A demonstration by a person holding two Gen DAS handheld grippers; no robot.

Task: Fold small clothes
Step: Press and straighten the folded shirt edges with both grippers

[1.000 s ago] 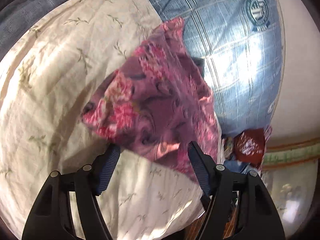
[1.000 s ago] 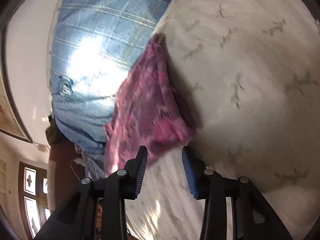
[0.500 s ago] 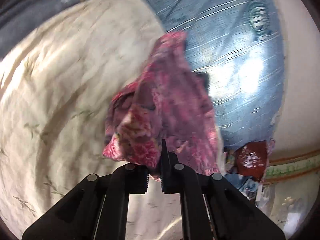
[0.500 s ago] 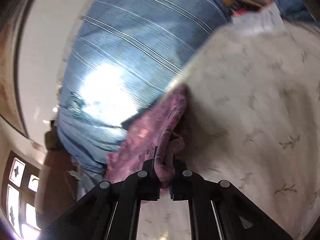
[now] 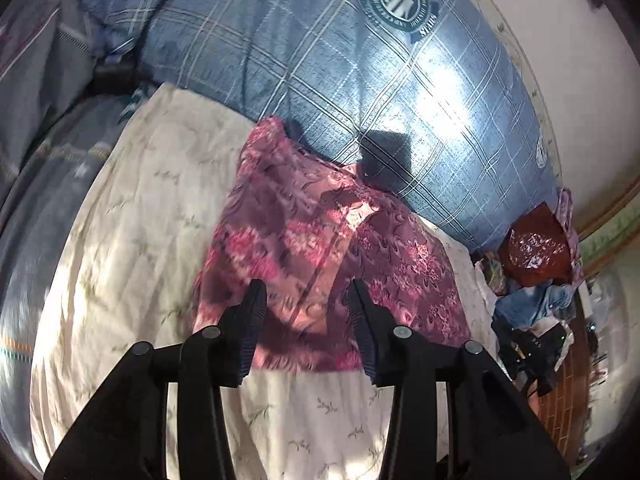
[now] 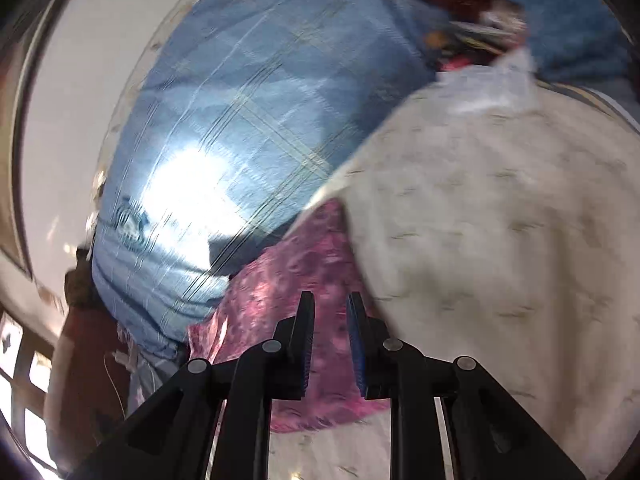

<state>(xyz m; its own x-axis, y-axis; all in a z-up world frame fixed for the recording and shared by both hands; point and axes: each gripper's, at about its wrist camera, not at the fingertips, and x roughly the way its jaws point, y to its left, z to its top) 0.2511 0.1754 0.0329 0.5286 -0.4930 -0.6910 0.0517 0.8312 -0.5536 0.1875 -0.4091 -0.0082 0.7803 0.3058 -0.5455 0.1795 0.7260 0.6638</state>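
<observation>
A small pink and purple floral garment (image 5: 320, 248) lies spread flat on the cream leaf-print sheet (image 5: 152, 208), its far corner against a blue plaid pillow. My left gripper (image 5: 306, 292) is open and empty, just above the garment's near edge. In the right wrist view the garment (image 6: 280, 280) lies under my right gripper (image 6: 330, 304), whose jaws stand a little apart with no cloth between them. That view is blurred by motion.
A large blue plaid pillow (image 5: 360, 80) lies along the far side and also shows in the right wrist view (image 6: 240, 140). A grey-blue duvet (image 5: 36, 92) lies at the left. A heap of clothes and a red bag (image 5: 536, 256) sits at the right edge.
Both grippers were shut on the garment's edge half a second ago; now both have let go and opened. The garment has dropped flat onto the sheet.
</observation>
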